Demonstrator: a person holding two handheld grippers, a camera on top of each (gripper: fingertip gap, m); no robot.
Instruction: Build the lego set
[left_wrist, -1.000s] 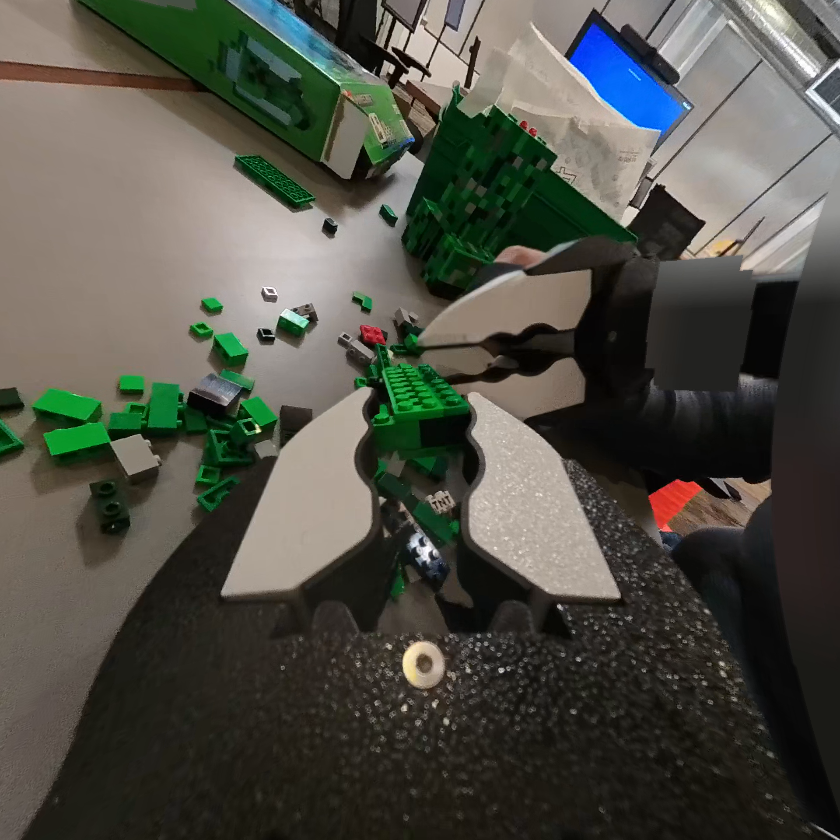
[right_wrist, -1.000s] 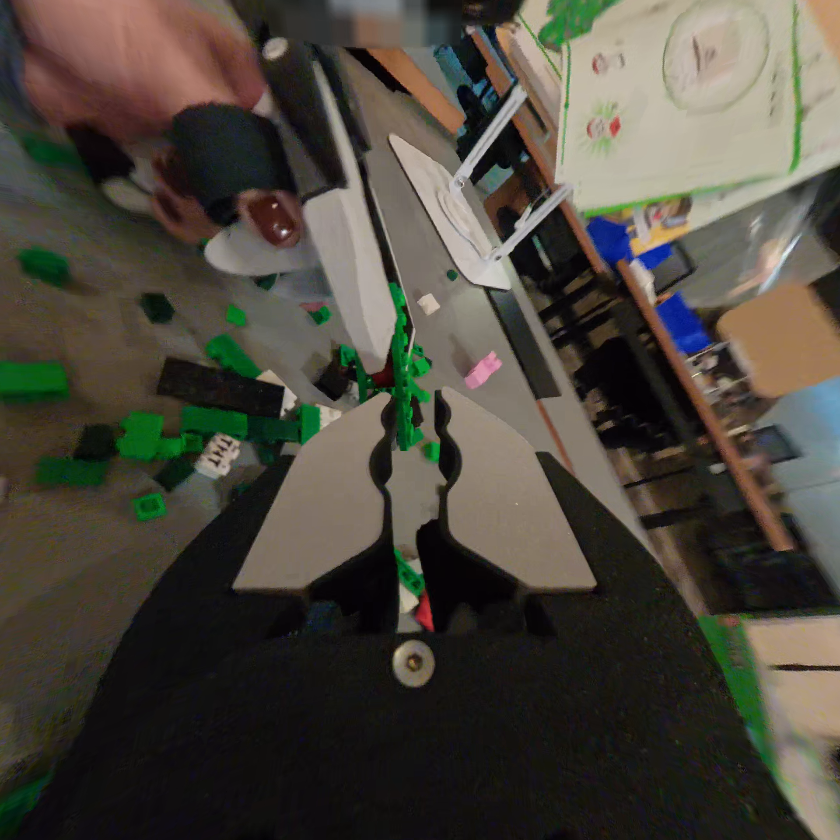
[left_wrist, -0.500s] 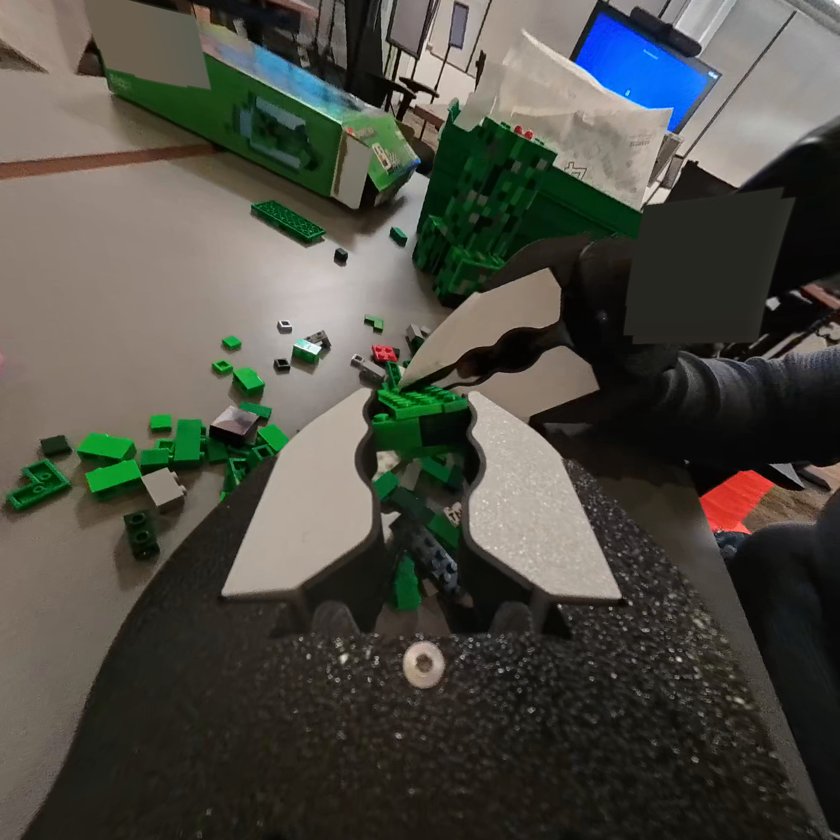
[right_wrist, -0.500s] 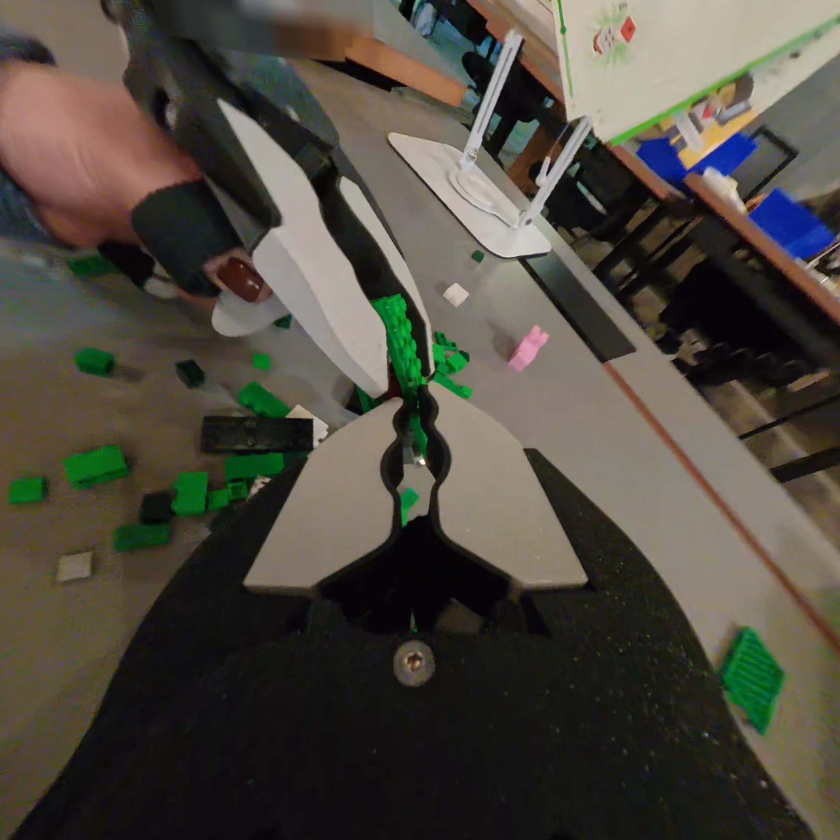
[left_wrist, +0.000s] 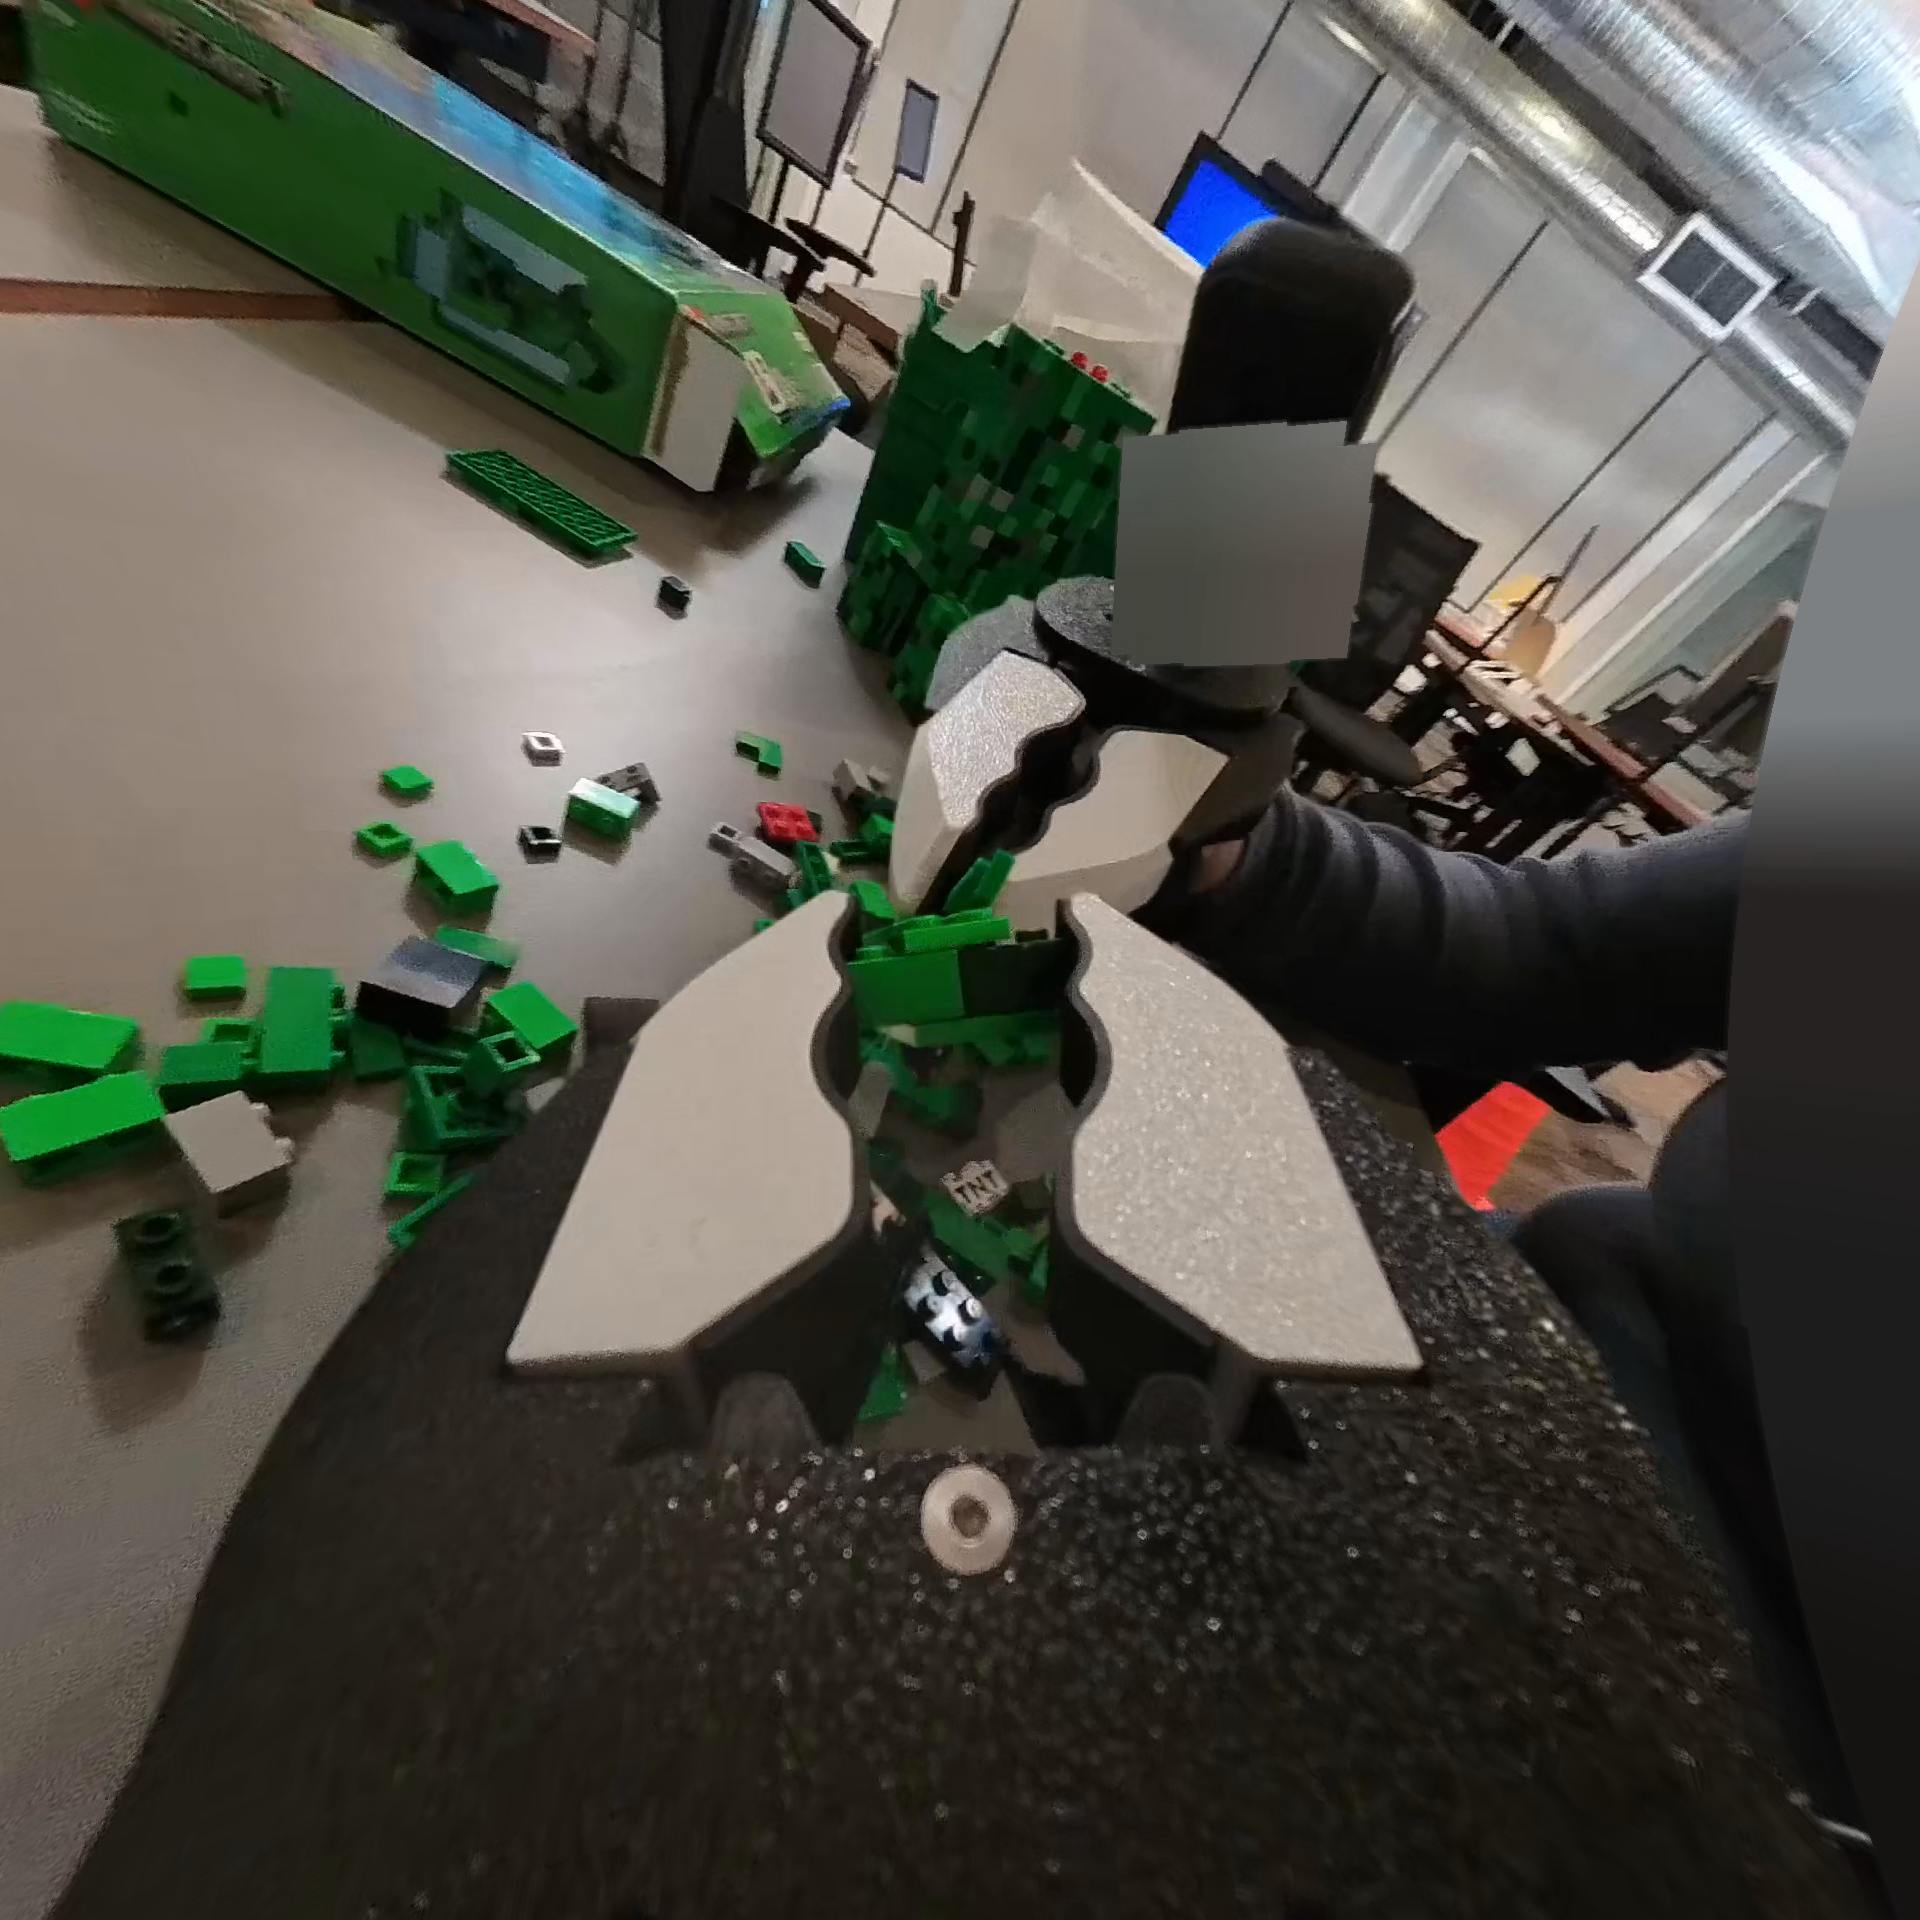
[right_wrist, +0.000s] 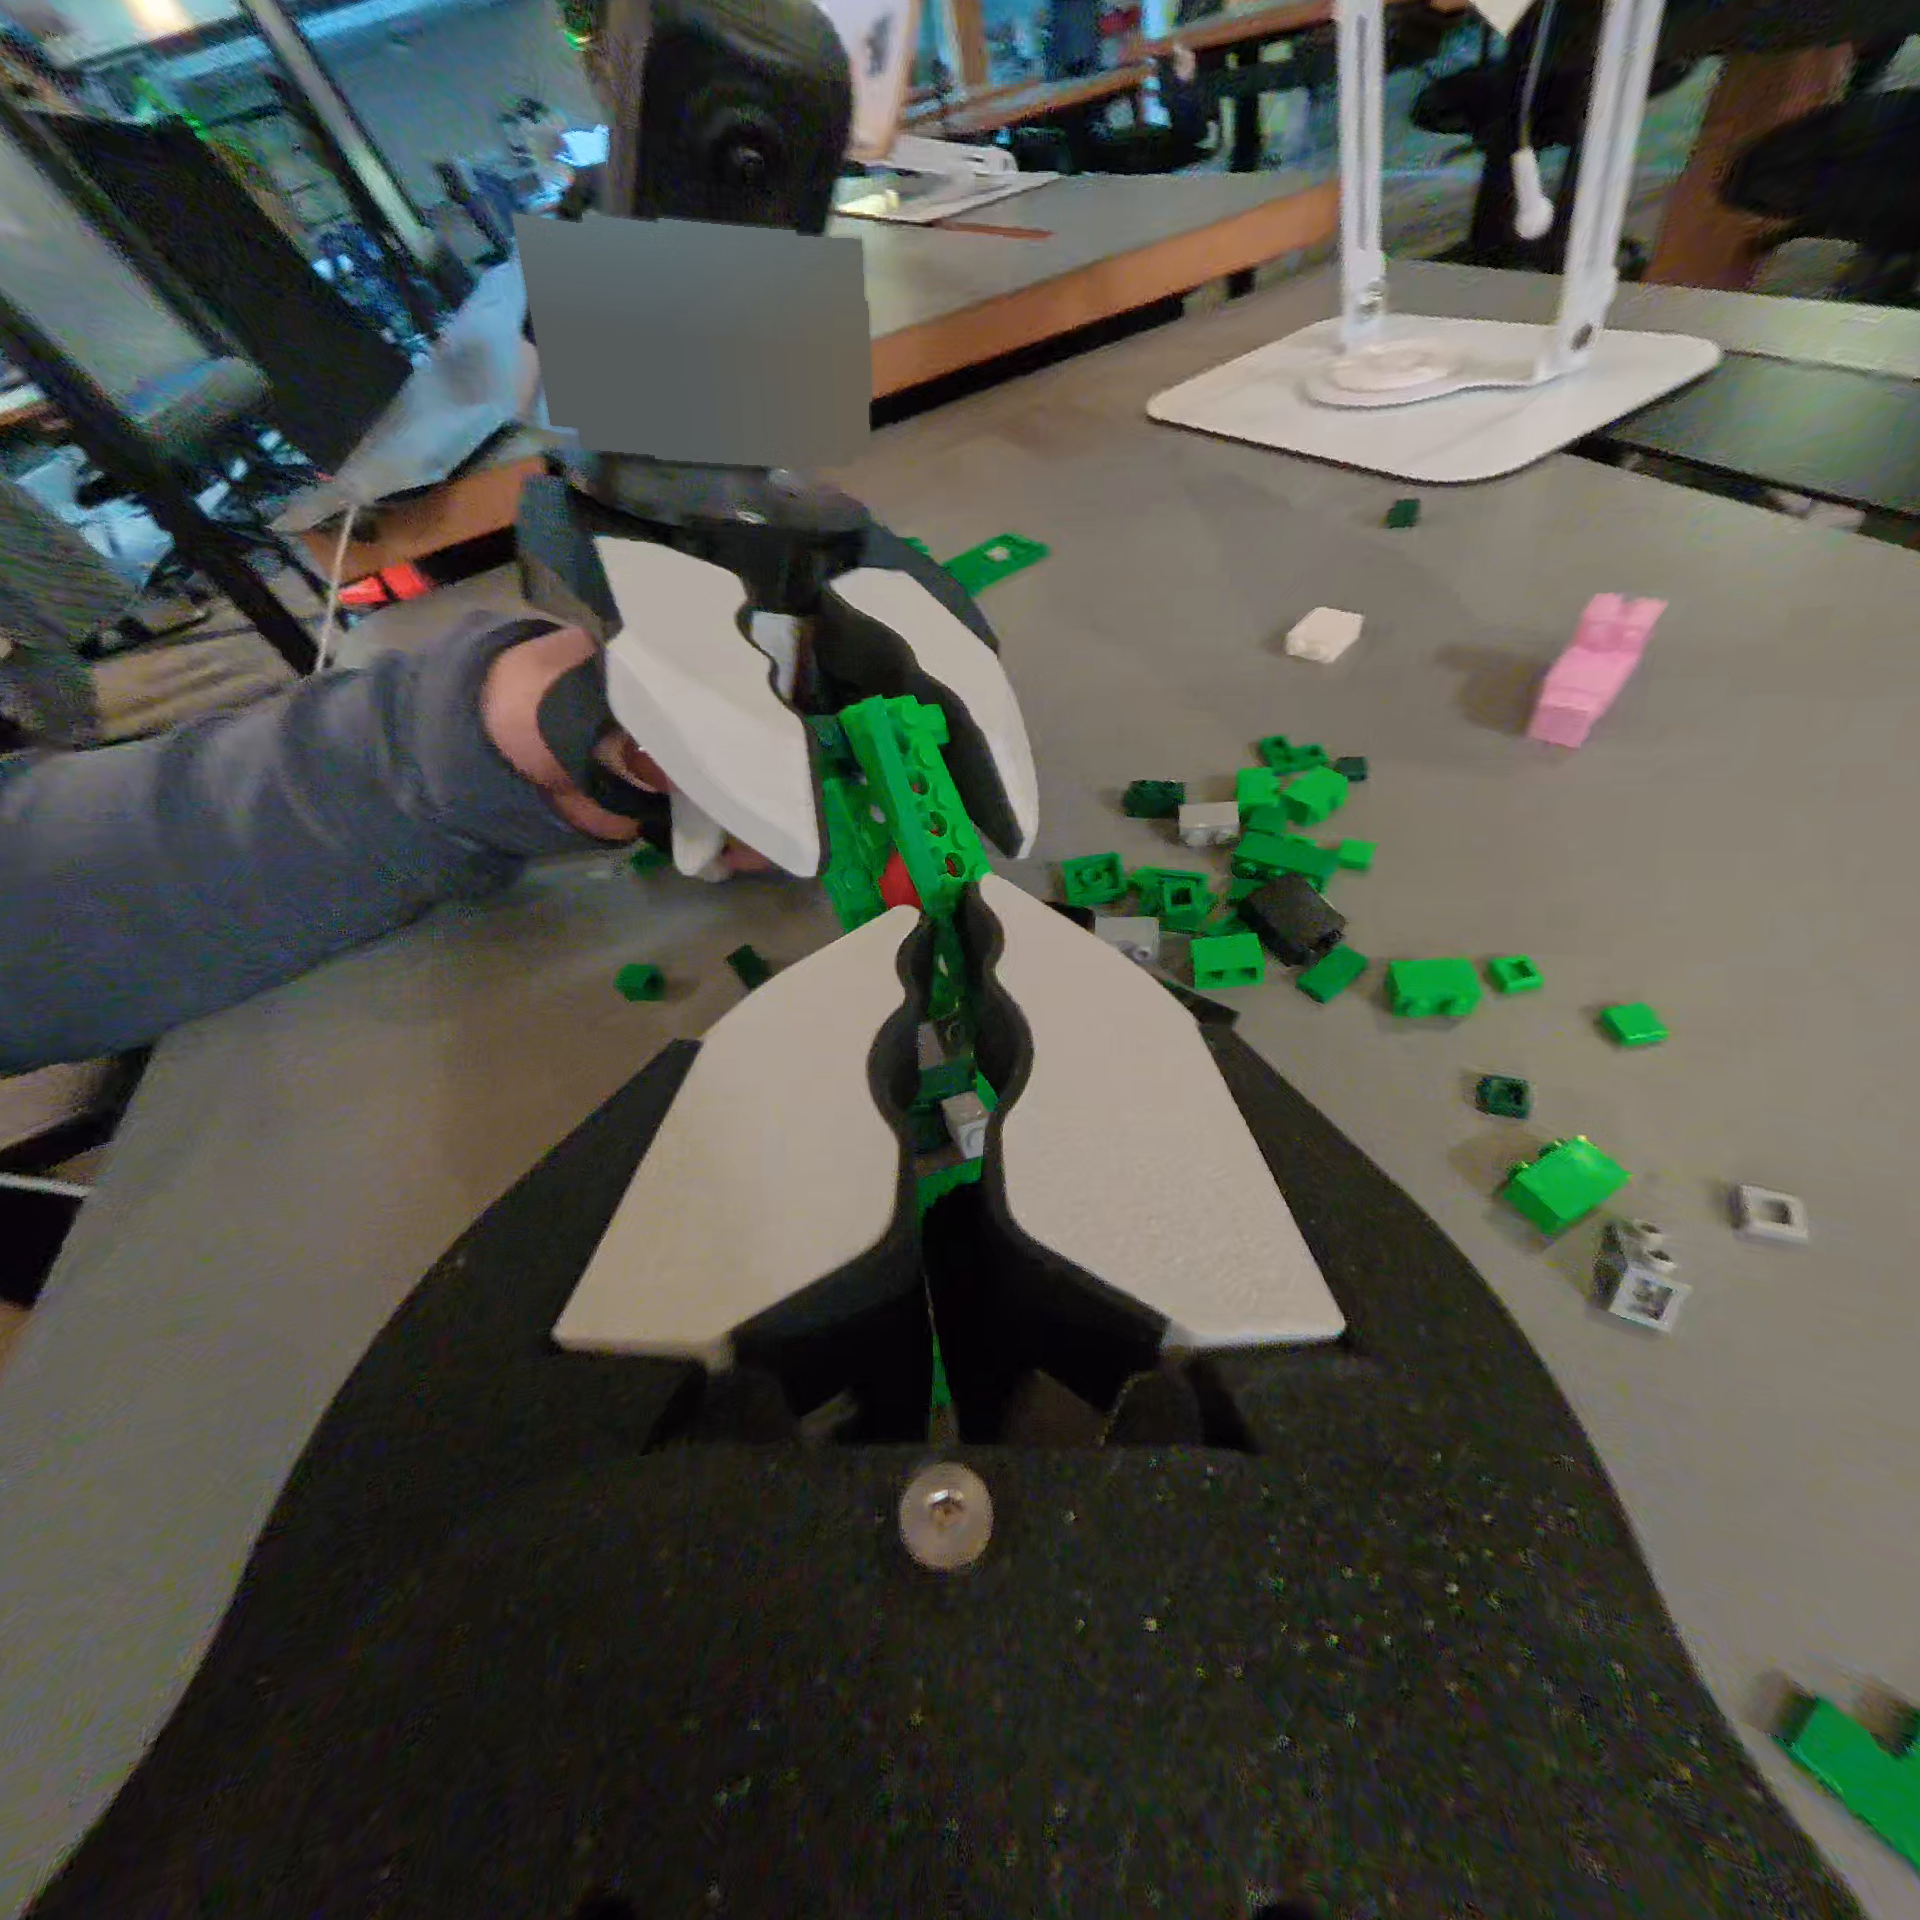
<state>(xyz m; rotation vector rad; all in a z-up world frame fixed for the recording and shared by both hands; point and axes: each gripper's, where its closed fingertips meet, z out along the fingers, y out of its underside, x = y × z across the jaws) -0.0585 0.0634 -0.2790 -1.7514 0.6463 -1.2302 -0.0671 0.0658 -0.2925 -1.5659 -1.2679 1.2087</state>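
My left gripper is shut on a small green brick assembly, light green on the left and dark green on the right, held above the table. My right gripper is shut on a thin green studded plate, seen edge-on between its fingers. In the left wrist view the right gripper comes down from above, and its plate meets the top of the assembly. In the right wrist view the left gripper faces me with the assembly in its jaws.
Loose green, grey and black bricks lie scattered on the grey table. A green set box, a green baseplate and a tall built green model stand behind. A pink figure and a white stand base are at the right. Left tips and right tips are each some 20 centimeters from the pink figure.
The right gripper has swung from lying sideways to pointing down over the assembly, carrying its plate onto the top. The left gripper has tilted the assembly more level and kept its hold.
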